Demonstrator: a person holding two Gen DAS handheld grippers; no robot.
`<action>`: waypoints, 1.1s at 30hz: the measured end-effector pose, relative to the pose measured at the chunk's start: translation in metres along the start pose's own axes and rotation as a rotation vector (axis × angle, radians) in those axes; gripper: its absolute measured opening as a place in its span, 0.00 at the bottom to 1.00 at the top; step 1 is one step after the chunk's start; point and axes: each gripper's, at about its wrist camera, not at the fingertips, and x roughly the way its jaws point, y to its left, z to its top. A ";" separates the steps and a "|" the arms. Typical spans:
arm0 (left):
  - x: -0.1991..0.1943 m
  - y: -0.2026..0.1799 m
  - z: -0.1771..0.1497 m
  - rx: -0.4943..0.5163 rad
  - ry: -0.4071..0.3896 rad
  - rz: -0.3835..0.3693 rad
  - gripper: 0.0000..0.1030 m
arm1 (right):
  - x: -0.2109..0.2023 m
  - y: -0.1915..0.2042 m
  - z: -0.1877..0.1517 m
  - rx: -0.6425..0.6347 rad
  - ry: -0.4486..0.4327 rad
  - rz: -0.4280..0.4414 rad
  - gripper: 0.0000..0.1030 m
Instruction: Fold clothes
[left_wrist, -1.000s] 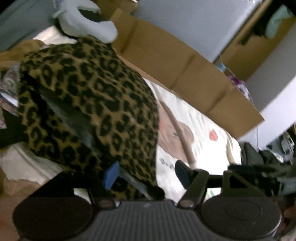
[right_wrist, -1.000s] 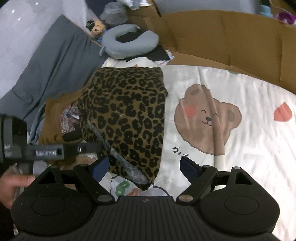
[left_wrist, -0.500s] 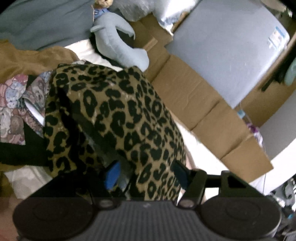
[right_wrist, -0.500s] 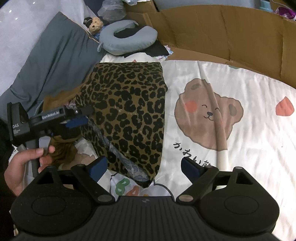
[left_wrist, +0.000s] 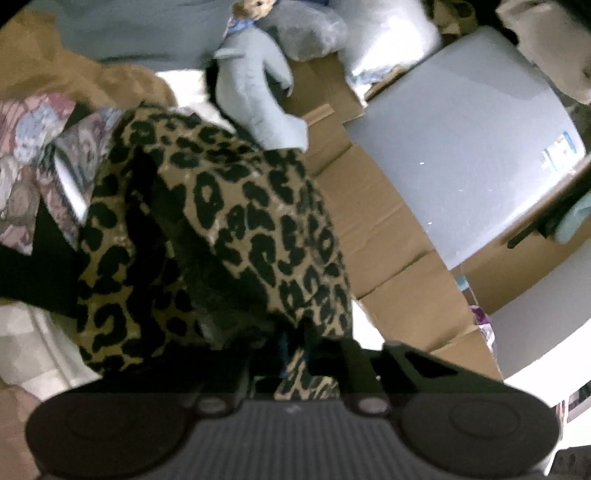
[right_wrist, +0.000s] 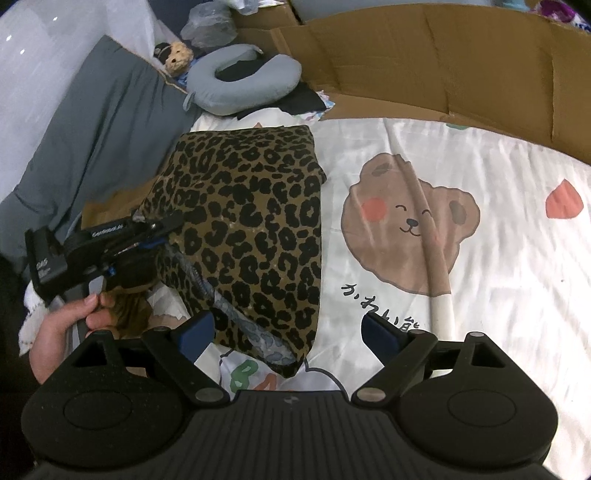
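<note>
Right tongs: mine, spread wide, nothing between them.
Left tongs: just snapped together, pinching the leopard garment's left edge.
Garments: I count one leopard piece, folded, on the bed sheet's left part.
Bed: one bear-print sheet.
Beyond: one grey neck pillow, cardboard alongside.

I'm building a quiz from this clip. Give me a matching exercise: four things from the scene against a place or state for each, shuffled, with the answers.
Things:
1. left gripper
2. right gripper
3. neck pillow
4. leopard-print garment

States:
A. open, holding nothing
B. lying on the bear-print sheet
C. shut on the garment's edge
D. beside the toy bear

Pairs: 1-C, 2-A, 3-D, 4-B
</note>
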 end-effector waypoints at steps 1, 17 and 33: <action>-0.001 -0.003 0.000 0.017 -0.006 -0.013 0.04 | 0.000 -0.001 0.001 0.009 -0.001 0.003 0.87; 0.013 -0.091 -0.053 0.413 0.127 -0.170 0.01 | -0.007 -0.009 0.014 0.151 -0.012 0.056 0.87; 0.031 -0.139 -0.142 0.678 0.315 -0.307 0.01 | 0.010 -0.025 0.003 0.271 0.070 0.105 0.81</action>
